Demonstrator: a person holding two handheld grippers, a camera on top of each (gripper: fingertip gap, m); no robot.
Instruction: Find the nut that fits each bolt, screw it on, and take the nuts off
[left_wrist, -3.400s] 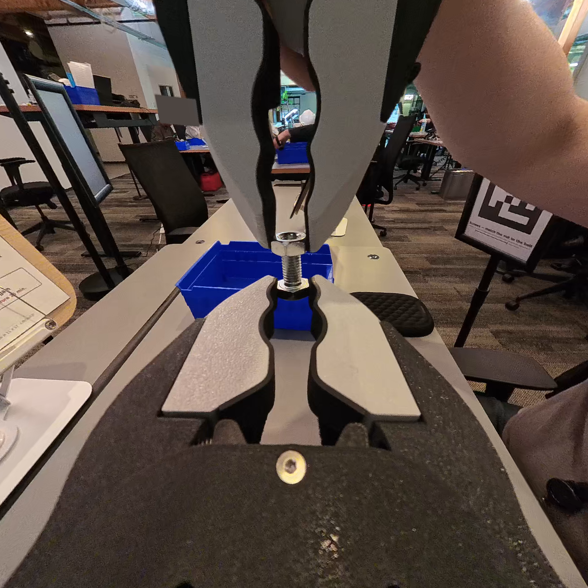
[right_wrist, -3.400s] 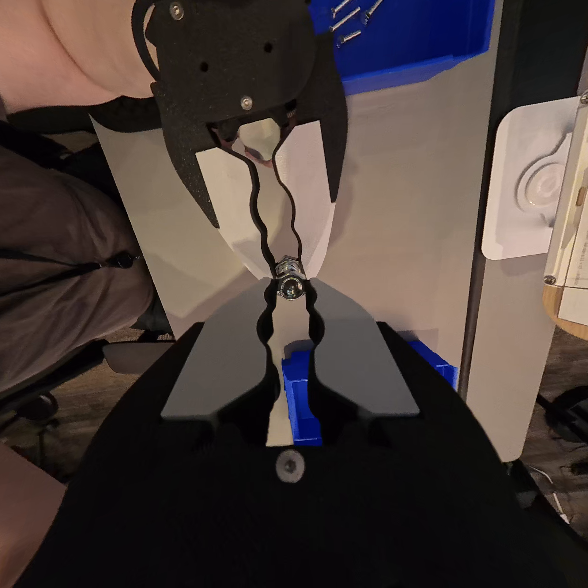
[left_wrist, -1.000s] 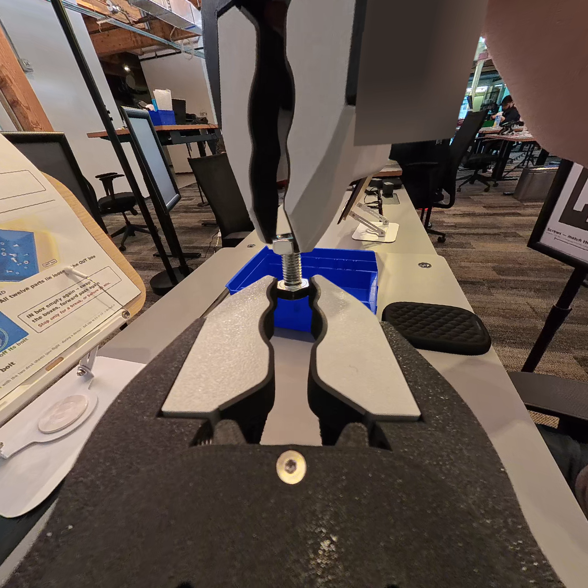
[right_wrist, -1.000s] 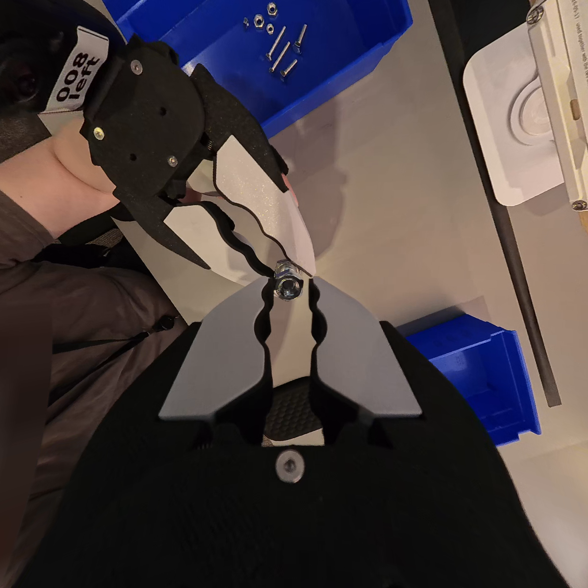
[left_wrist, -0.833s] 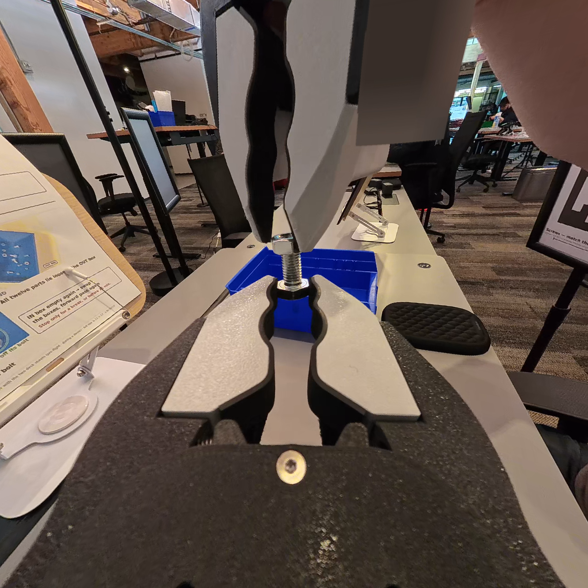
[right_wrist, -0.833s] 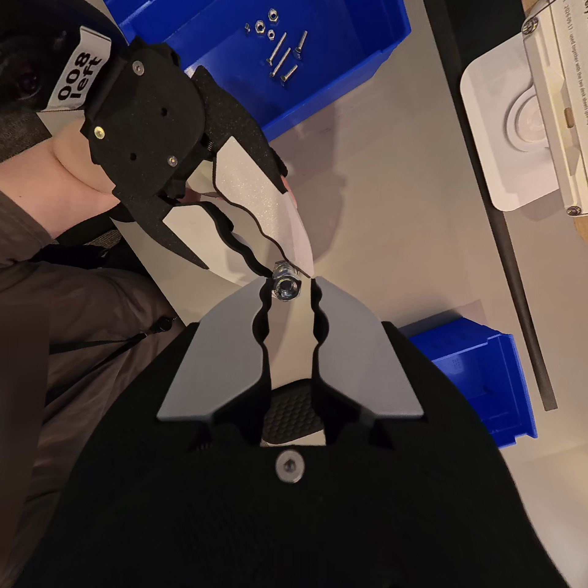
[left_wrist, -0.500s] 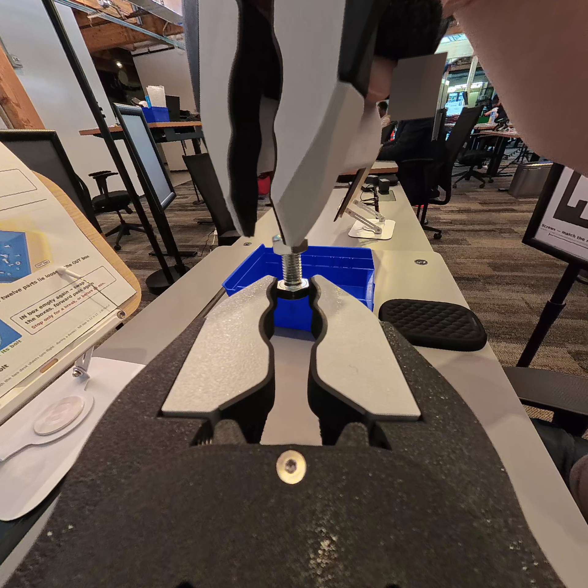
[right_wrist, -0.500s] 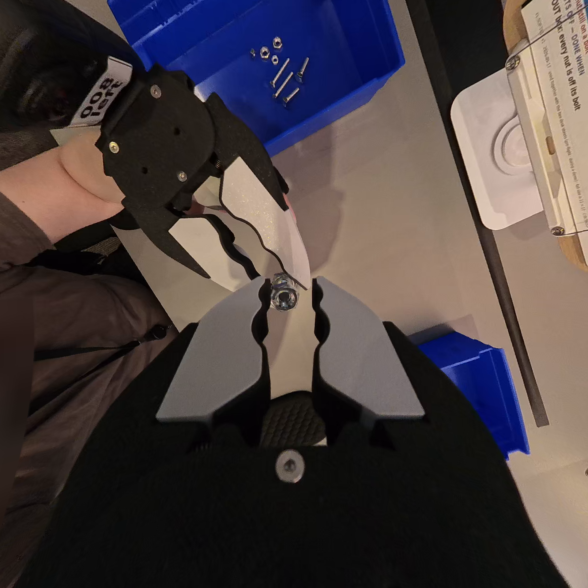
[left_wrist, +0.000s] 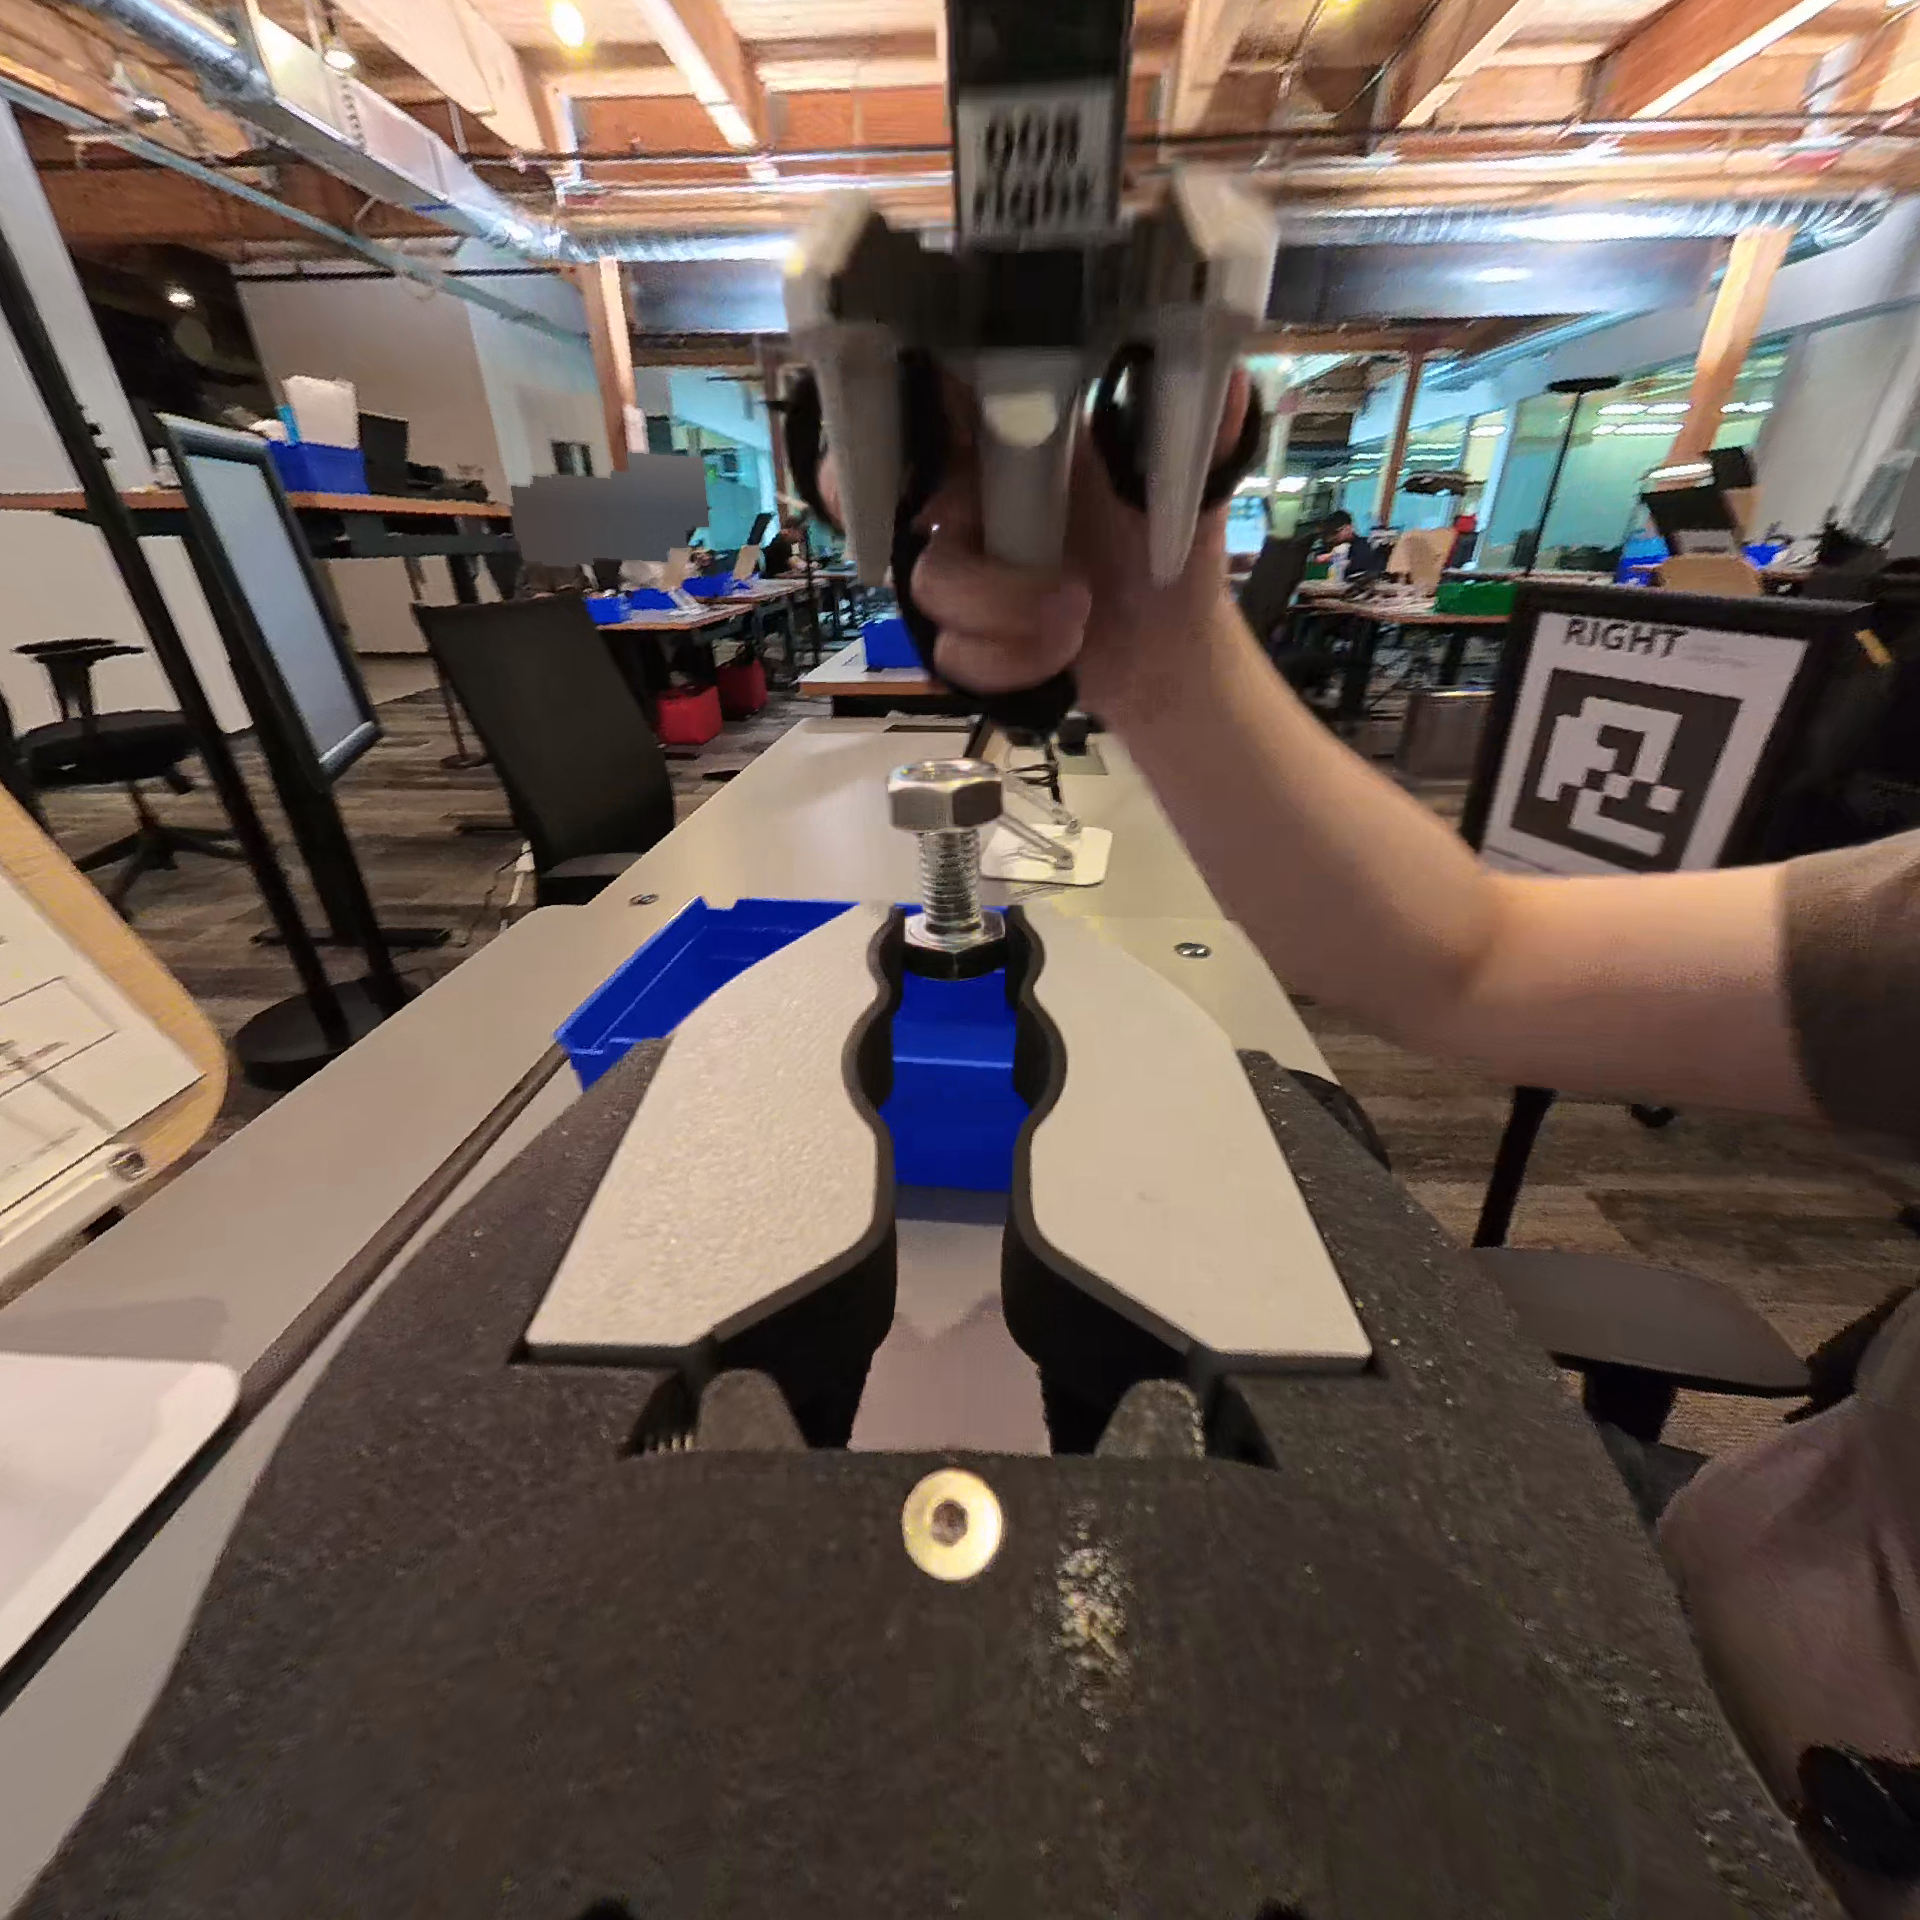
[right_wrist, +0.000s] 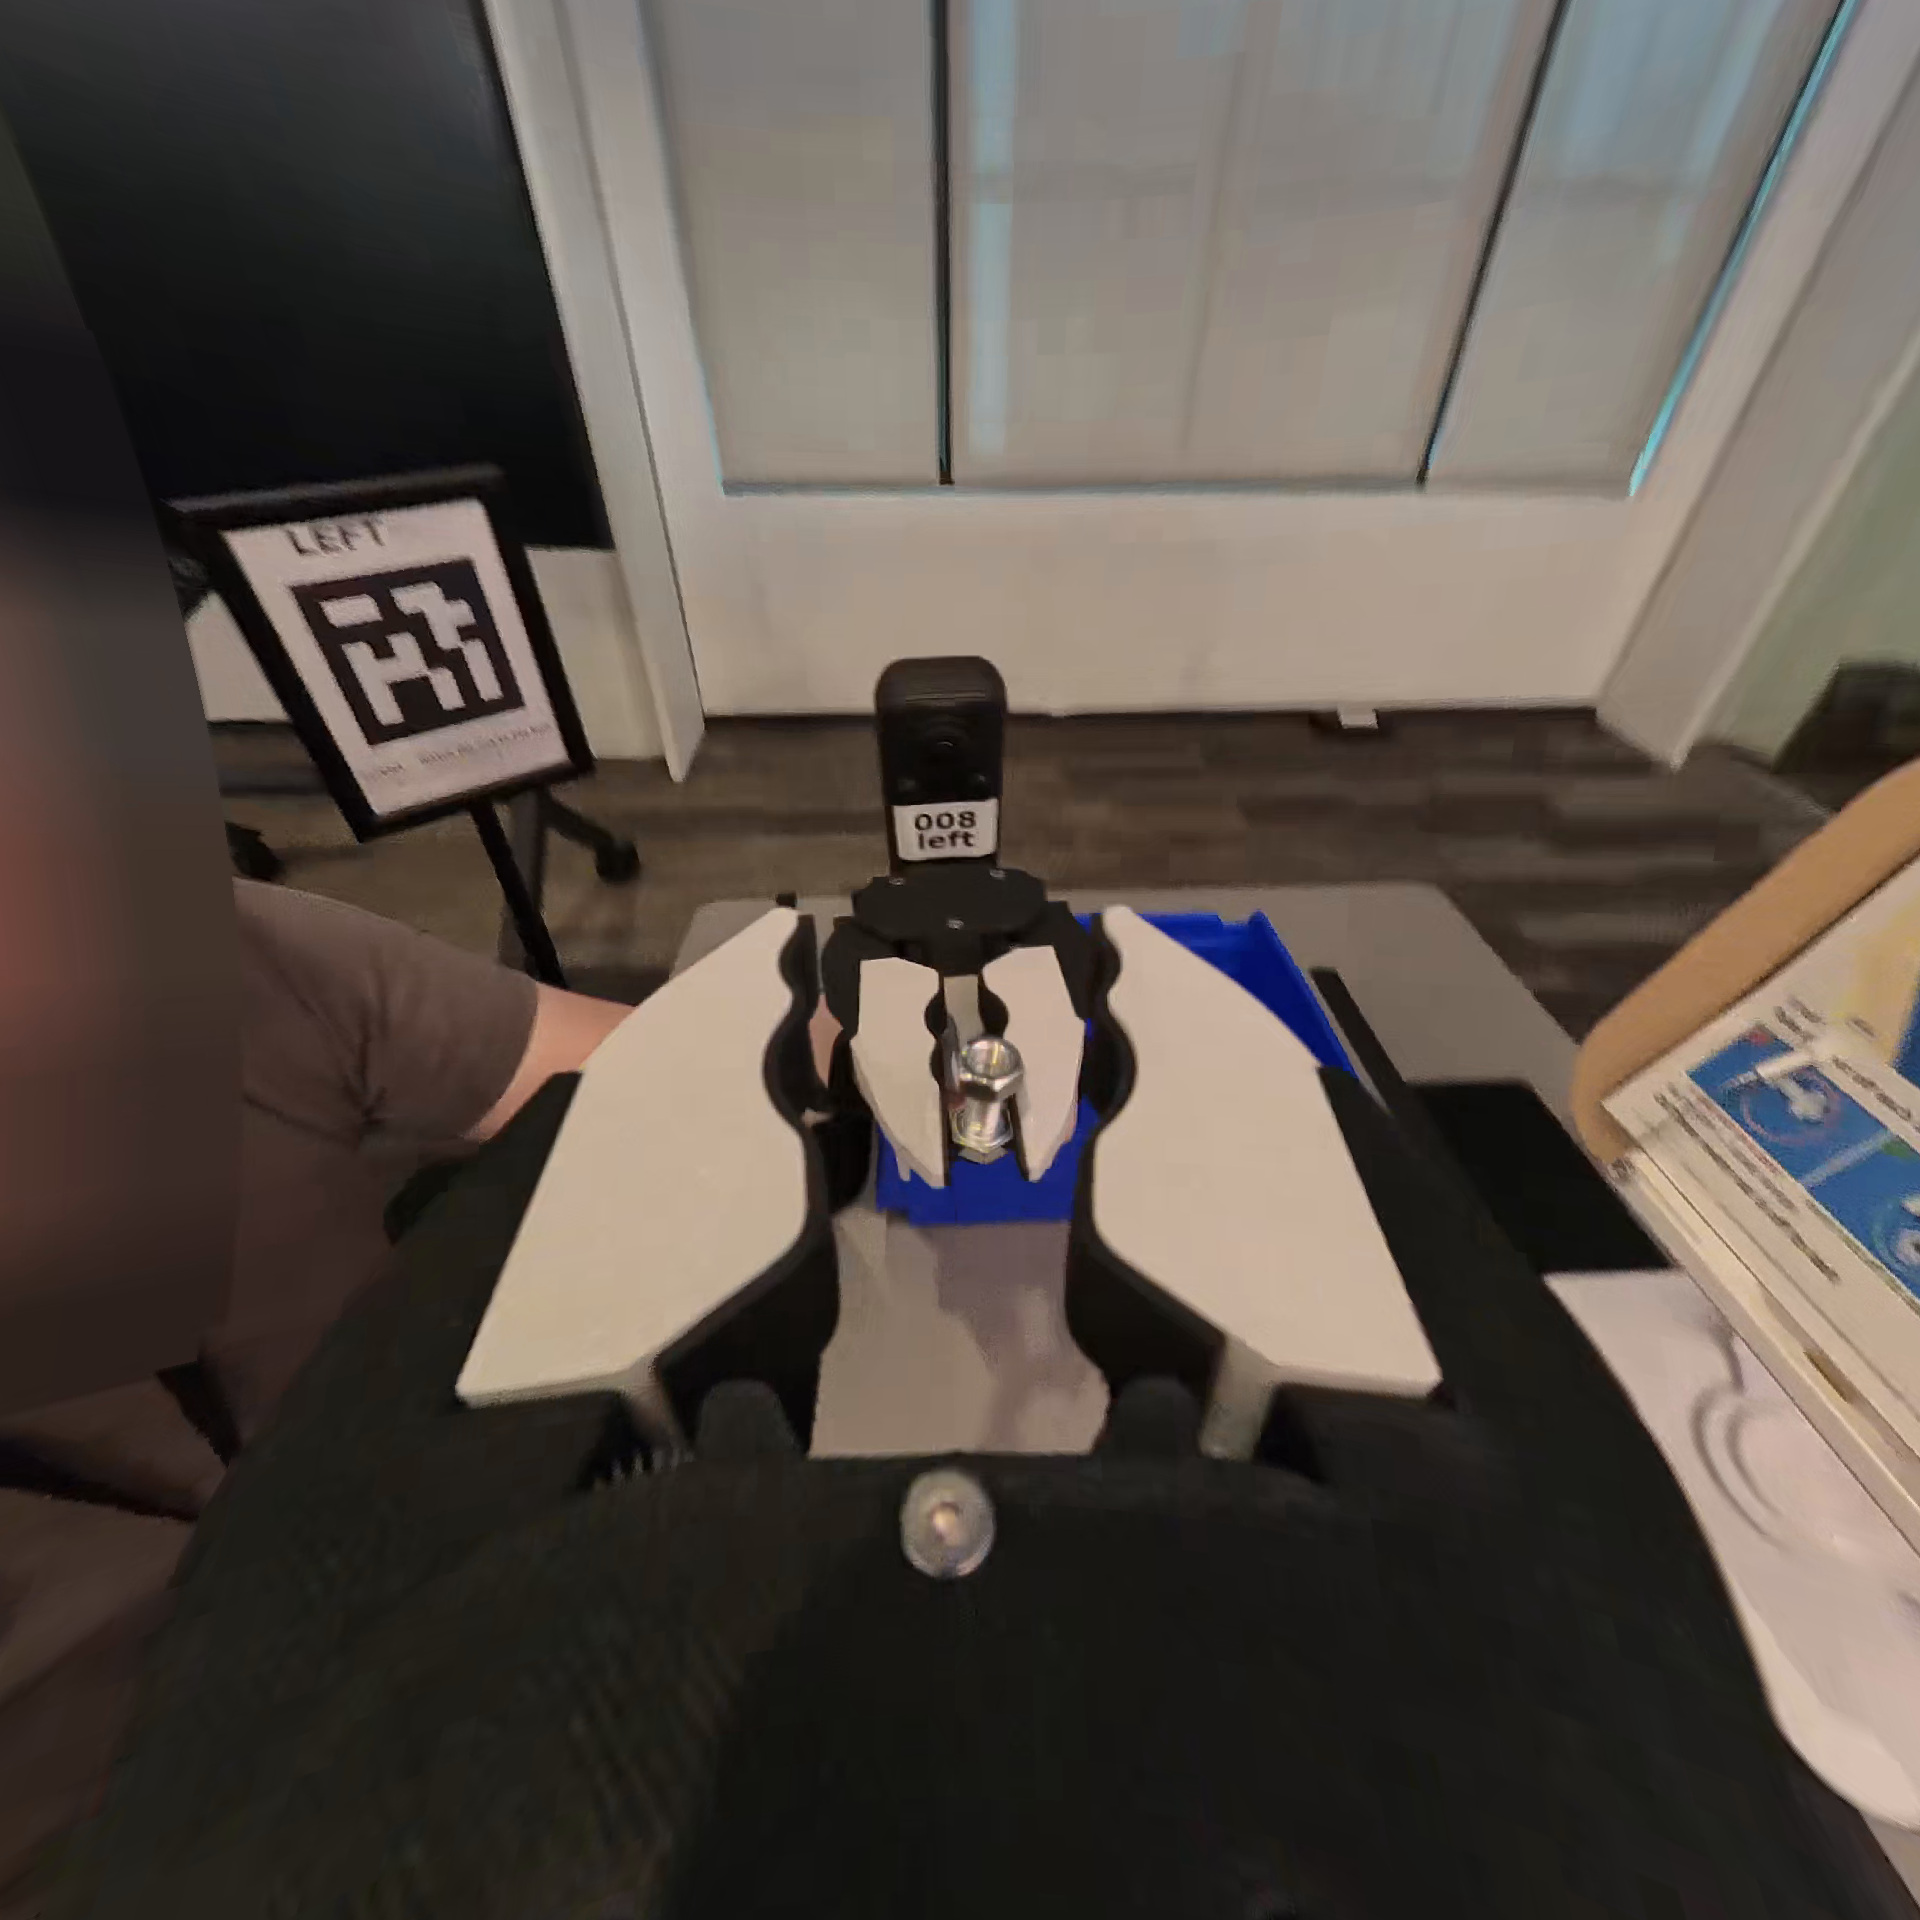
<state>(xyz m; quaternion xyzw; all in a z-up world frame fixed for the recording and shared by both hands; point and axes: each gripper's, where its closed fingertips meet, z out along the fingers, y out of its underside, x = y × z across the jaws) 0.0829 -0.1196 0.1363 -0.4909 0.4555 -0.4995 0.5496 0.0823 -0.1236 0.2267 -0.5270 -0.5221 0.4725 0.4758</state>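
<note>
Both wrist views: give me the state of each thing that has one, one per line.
Left gripper: shut on the nut.
Right gripper: open, lifted clear of the bolt, holding nothing.
Bolt: upright, head up, threads showing between head and nut.
Nut: on the bolt, near its lower end, pinched between the left fingers.
Blue bin: open-topped, on the desk beyond the gripper; contents hidden.

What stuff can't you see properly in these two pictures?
- Left wrist view: the right gripper is smeared by motion blur, so its fingers look fuzzy.
- Left wrist view: the left gripper grips the nut; its fingers hide the nut's sides.
- Both views: whether anything lies inside the blue bin is hidden by its walls and the gripper.
- Right wrist view: the bolt is small and blurry.
</note>
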